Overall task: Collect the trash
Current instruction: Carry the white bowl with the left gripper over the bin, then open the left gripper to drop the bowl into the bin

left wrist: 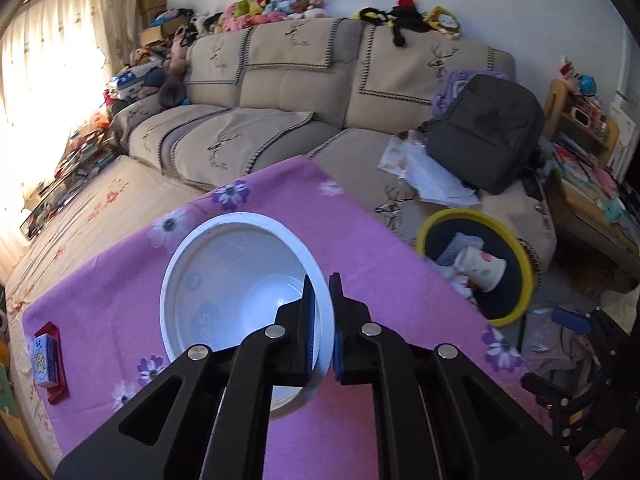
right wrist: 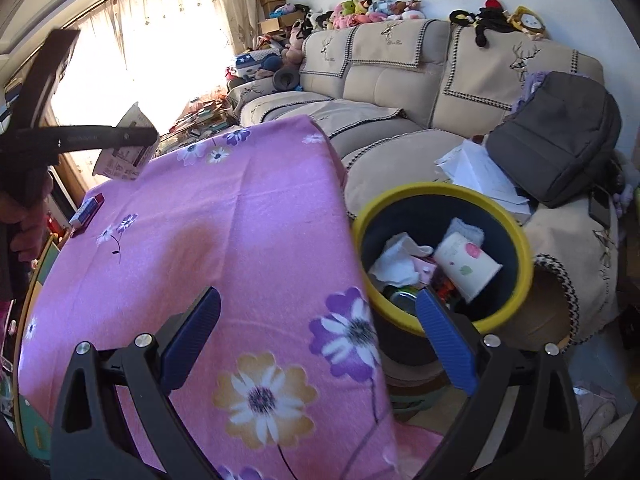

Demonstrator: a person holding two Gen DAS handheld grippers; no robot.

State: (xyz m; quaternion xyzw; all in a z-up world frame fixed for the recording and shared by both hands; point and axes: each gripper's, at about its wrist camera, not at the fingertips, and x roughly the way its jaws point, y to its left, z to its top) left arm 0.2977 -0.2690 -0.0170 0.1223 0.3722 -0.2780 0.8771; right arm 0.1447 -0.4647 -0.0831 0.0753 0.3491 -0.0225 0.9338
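The left claw [left wrist: 322, 292] is clamped on the rim of a large white paper bowl [left wrist: 240, 300], one blue-padded finger inside the wall and the other outside, the two nearly together with only the rim between them. In the right wrist view the same bowl [right wrist: 124, 148] hangs clear above the far-left part of the pink flower-printed tablecloth [right wrist: 224, 216] that covers the tabletop, tilted, with printed text showing on its outer wall and the left claw's black fingers across it.

The right claw [right wrist: 318, 308] gapes wide with nothing between its blue pads [right wrist: 192, 336], and hovers over the near right edge of the tabletop, its right finger in front of the bin.

The yellow-rimmed dark round trash bin [right wrist: 516, 236] stands just beside the tabletop's right edge, between it and the beige sofa [right wrist: 384, 76]. Inside lie a white paper cup with pink and green spots [right wrist: 466, 266] on its side, crumpled white tissue [right wrist: 396, 262] and other scraps (too jumbled to name).

A small blue-and-white box [left wrist: 44, 356] rests on a red wrapper at the tabletop's left edge. A dark grey backpack [right wrist: 556, 140] lies on the sofa seat, over loose white papers [right wrist: 480, 172].
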